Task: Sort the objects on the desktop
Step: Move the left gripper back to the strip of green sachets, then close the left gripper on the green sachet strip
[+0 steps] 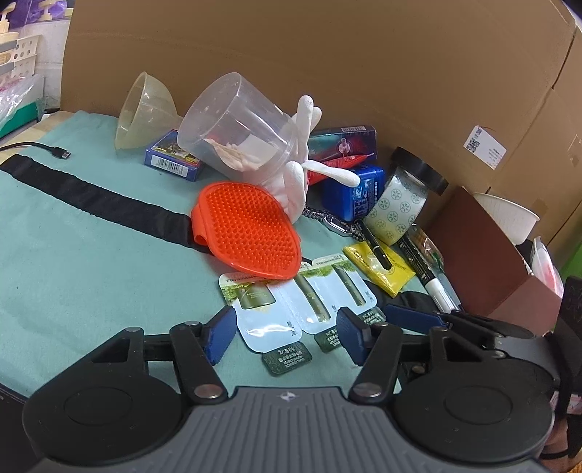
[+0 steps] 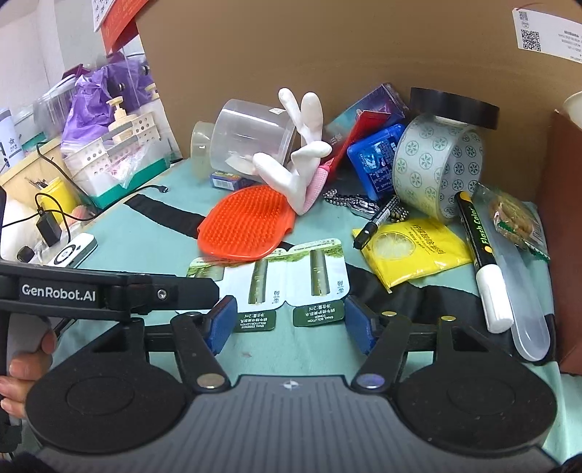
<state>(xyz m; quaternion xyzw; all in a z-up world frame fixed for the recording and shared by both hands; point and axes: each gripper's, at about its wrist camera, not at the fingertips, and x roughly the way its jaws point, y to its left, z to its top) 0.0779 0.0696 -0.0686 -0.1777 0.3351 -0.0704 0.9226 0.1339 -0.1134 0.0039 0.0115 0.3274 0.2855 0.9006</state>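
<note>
Green sachet strip [image 2: 287, 280] between fingers [image 2: 222, 320]

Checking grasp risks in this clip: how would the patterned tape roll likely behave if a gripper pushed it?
The tape roll stands on its round edge, so it would probably roll. A black tape roll rests on top and would likely slip off. The pen lying against its base might block it.

The black arm of the left hand-held gripper [image 2: 109, 291] carries "GenRobot.AI" in white. The black marker [image 2: 480, 247] reads "Flash Color" in yellow. The green tabs of the sample sachets [image 2: 291, 280] read, upside down, "SNAIL SOLUTION TONER" and "SNAIL ESSENCE SOLUTION LOTION", each with "2ml". The cardboard box's white label [image 2: 545, 32] shows a QR code, its print too small to read.
</note>
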